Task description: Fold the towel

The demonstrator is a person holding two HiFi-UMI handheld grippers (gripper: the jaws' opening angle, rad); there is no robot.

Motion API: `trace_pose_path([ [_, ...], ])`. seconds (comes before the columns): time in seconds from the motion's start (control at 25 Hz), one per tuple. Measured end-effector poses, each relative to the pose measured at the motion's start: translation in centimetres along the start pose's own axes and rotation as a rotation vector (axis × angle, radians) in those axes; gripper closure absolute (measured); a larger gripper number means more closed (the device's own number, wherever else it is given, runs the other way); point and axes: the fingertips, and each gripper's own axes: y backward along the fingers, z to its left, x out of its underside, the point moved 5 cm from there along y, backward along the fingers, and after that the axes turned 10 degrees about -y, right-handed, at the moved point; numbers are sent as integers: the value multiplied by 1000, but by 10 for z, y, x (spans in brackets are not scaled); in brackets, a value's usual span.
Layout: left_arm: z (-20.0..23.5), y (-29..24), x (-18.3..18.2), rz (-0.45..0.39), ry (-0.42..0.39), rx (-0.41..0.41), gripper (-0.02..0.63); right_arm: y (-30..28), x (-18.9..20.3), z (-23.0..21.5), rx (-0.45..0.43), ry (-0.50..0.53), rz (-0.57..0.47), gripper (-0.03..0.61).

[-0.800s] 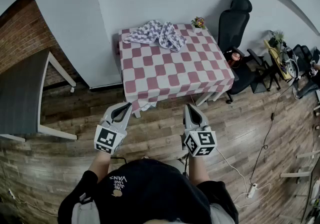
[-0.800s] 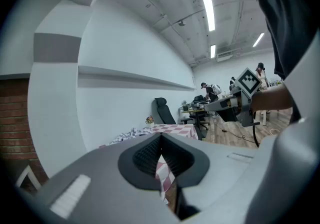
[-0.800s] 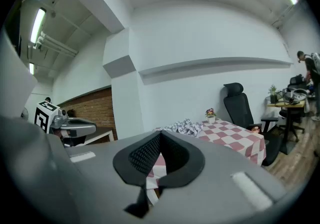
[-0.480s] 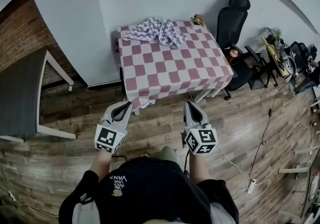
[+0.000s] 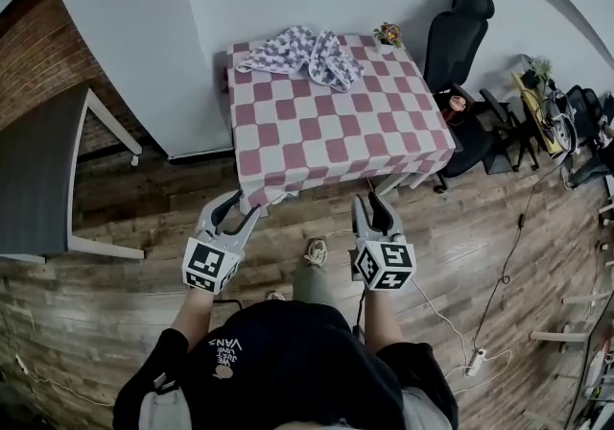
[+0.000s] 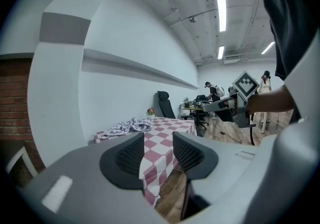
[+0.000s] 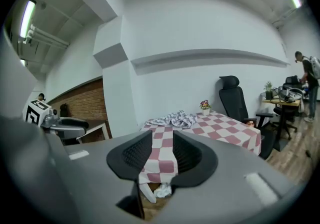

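Ahead, the crumpled grey-and-white patterned towel lies along the far edge of the red-and-white checked desk, stretched left to right, well beyond the left tongs and right tongs, both spread and empty, neither clearly nearer.

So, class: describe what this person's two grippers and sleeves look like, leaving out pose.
The left gripper and right gripper are both light grey and tapered. Each carries a cube printed with black-and-white square markers. The jaws are lined with dark ribbed pads. The person wears black sleeves.
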Motion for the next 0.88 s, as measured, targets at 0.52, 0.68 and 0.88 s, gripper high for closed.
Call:
trace_pose_path([
  [0.52, 30, -128, -13, 95, 5, -71, 457, -117, -48, -75, -78, 141, 96, 460],
  [0.68, 38, -161, -7, 136, 20, -111, 457, -151, -57, -96, -122, 185, 141, 453],
  [0.88, 44, -192, 4, 173, 44, -143, 457, -191, -62, -115, -159, 252, 187, 453],
])
